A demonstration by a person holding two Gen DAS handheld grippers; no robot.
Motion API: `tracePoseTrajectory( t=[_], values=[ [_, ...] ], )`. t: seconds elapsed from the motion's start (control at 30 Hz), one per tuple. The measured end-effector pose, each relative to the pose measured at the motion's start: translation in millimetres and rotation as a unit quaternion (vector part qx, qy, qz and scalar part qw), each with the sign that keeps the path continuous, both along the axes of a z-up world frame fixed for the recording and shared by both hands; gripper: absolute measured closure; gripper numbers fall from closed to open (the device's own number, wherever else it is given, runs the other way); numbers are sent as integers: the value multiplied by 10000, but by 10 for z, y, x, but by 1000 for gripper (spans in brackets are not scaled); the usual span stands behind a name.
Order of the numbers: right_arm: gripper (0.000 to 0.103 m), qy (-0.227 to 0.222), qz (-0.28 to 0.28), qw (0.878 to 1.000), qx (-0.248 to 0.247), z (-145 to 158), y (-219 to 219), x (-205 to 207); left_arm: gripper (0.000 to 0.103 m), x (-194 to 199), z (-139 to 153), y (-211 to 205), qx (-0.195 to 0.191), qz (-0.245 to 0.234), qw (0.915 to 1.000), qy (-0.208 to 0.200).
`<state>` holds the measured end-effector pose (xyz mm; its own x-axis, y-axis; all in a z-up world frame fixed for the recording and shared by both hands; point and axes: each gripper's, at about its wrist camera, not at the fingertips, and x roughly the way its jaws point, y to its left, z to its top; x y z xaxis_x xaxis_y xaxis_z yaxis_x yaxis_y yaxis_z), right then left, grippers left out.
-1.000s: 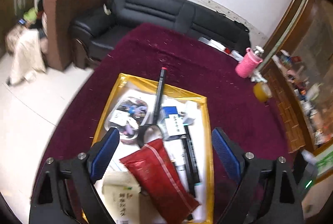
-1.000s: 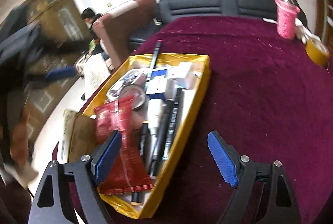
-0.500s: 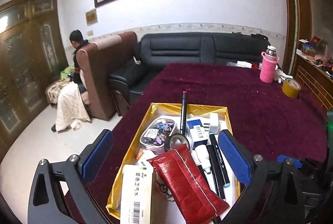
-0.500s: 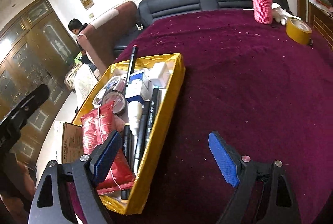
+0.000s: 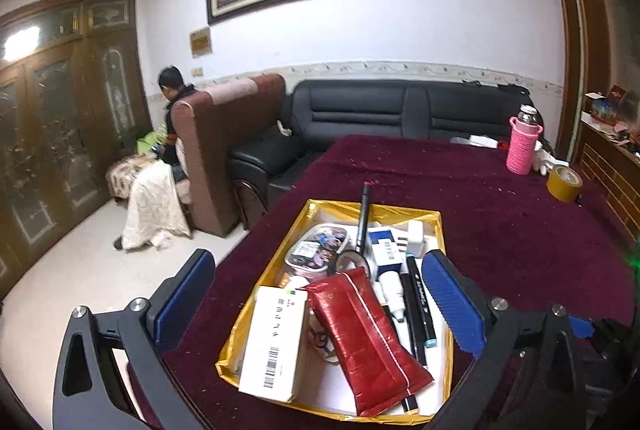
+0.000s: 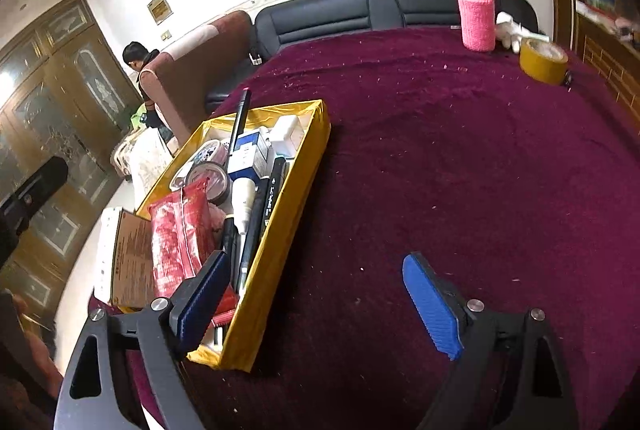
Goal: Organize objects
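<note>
Yellow tray (image 5: 436, 226) near the left edge of a table under maroon cloth (image 5: 500, 230), crammed with odds and ends. Red pouch (image 5: 368, 334) slanted across the tray's near half, lying over the other contents. White box (image 5: 274, 344) with a barcode beside it at the near left corner, overhanging the tray rim. Black markers (image 5: 418, 306) along the right wall, a white tube (image 5: 390, 290) between them and the pouch. Blue-and-white box (image 5: 386, 250) and white plug (image 5: 416, 236) toward the far right corner; round printed tin (image 5: 316, 250) at far left; tape roll (image 6: 212, 182) just in front of the tin. Long black pen (image 5: 364, 218) propped up, red tip past the far rim.

Left gripper (image 5: 316, 294) hanging over the tray's near end, jaws spread as wide as they go, blue pads on either side of the tray, touching nothing. Right gripper (image 6: 316, 294) spread wide too, jaws opening, nothing but bare cloth and the tray's right wall between them; left pad above the near right corner of the tray, right pad over open cloth.

Pink bottle (image 6: 478, 16) at the far right corner of the table, yellow tape (image 6: 542, 60) near it at the right edge, something white (image 6: 512, 32) between the two. Black sofa (image 5: 400, 110) beyond the far edge, brown armchair (image 5: 224, 150) to its left with a person (image 5: 172, 98) seated behind it.
</note>
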<state>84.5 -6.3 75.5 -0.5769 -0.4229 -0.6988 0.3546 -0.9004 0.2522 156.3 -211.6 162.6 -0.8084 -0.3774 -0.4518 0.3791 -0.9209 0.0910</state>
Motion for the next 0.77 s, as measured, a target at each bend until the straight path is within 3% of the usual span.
tracePoseTrajectory(
  t=[0.1,0.2,0.47,0.77],
  values=[
    [10,260,1,9994,244,62,-22,114,0,102,39,61,92,-264,9996,79],
    [9,501,47,9977,451,138,-52,223,0,167,43,64,525,-579,9969,14],
    [8,717,132,9943,775,212,-141,334,0,477,-62,-40,938,-323,9950,123],
    [7,850,217,9898,1119,236,-370,384,0,602,-128,-207,585,586,9965,84]
  ],
)
